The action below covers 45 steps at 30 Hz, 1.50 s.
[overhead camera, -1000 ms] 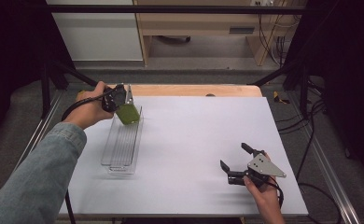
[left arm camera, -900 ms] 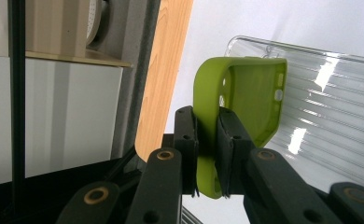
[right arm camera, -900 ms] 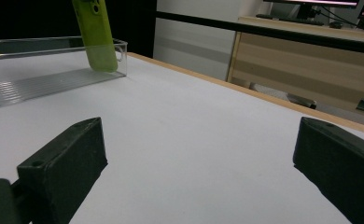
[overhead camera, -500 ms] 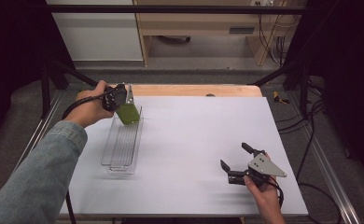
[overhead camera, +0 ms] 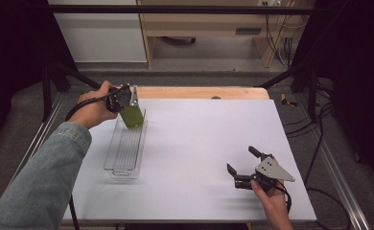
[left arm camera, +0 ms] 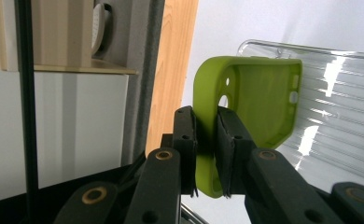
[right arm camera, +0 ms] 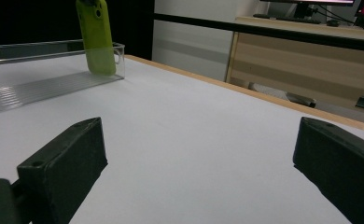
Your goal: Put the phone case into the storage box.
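Note:
My left gripper [overhead camera: 126,103] is shut on a green phone case [overhead camera: 132,115], its pads pinching one long edge of the case [left arm camera: 245,93]. The case hangs upright with its lower end inside the far end of a clear plastic tray [overhead camera: 126,146]. In the right gripper view the green case [right arm camera: 96,37] stands in the tray [right arm camera: 35,86] at the far left. My right gripper [overhead camera: 242,167] rests low at the table's near right, open, its two black jaws wide apart with nothing between them [right arm camera: 194,158].
The white table top [overhead camera: 209,139] has a wooden strip along its far edge [overhead camera: 199,92]. Black frame bars [overhead camera: 290,72] flank the table on both sides. A wooden cabinet and cables stand beyond the far edge.

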Available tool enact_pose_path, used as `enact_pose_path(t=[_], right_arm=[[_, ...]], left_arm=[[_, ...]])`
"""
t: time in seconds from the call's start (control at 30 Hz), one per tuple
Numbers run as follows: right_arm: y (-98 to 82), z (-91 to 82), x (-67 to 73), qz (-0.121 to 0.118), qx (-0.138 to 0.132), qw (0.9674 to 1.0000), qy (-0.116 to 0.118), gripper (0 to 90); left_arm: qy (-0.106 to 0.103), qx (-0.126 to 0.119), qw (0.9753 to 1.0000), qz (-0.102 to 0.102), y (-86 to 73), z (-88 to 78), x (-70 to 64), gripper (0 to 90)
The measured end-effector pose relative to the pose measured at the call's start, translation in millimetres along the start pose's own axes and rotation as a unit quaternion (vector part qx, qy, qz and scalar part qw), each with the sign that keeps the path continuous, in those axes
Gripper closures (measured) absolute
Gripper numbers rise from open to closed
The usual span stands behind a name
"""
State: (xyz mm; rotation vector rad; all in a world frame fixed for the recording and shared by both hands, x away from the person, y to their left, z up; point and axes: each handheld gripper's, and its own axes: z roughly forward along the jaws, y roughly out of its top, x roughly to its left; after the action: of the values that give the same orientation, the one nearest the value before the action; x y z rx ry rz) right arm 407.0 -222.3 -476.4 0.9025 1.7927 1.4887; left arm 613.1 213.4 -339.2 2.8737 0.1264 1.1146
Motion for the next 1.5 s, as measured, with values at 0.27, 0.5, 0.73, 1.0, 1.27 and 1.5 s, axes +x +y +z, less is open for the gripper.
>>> enact_pose_path(t=[0.27,0.5,0.73,1.0,1.27,1.5], right_arm=[[-0.2,0.3,0.5,0.0,0.002,1.0,0.002,2.8],[-0.4,0.3,0.7,0.0,0.003,1.0,0.002,2.9],[-0.4,0.3,0.6,0.002,0.004,1.0,0.002,2.8],[-0.5,0.4,0.7,0.007,0.004,1.0,0.002,2.8],[-0.5,0.5,0.3,0.007,0.003,1.0,0.003,2.8],[-0.5,0.5,0.3,0.008,0.003,1.0,0.004,2.8]], left_arm=[[0.003,0.0,1.0,0.003,1.6,3.1,2.5,78.7],[0.008,-0.001,1.0,0.003,2.2,5.8,1.9,78.6],[0.013,-0.001,0.9999,0.001,2.8,7.7,3.0,78.9],[0.022,-0.001,0.9997,-0.005,3.2,12.6,3.5,78.5],[0.029,-0.003,0.9995,-0.012,2.9,15.0,3.8,78.2],[0.034,-0.003,0.9993,-0.015,4.0,17.3,4.6,78.2]])
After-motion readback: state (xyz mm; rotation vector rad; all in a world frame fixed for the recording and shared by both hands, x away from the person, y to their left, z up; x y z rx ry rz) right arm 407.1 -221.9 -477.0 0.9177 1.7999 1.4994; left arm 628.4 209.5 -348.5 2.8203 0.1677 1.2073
